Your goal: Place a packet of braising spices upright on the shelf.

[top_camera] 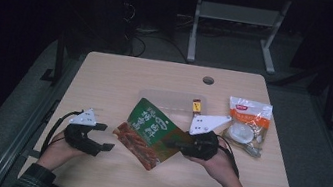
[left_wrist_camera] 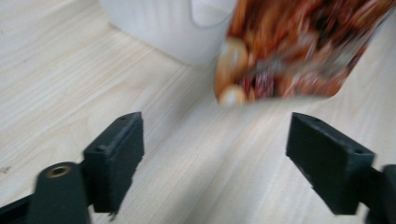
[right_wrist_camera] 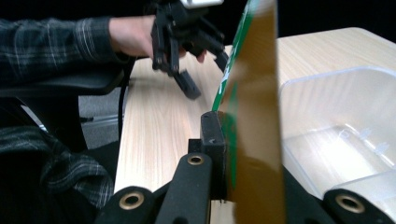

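Snack pouch [top_camera: 149, 132], edge seemingly off table [top_camera: 107, 74]

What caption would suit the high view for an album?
Right gripper lifts a green snack bag by its edge; the open left gripper waits beside it.

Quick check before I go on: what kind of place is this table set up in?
Probably a lab or workshop recording bay: a bare wooden table in a darkened room, metal desk legs behind it, cables on the floor.
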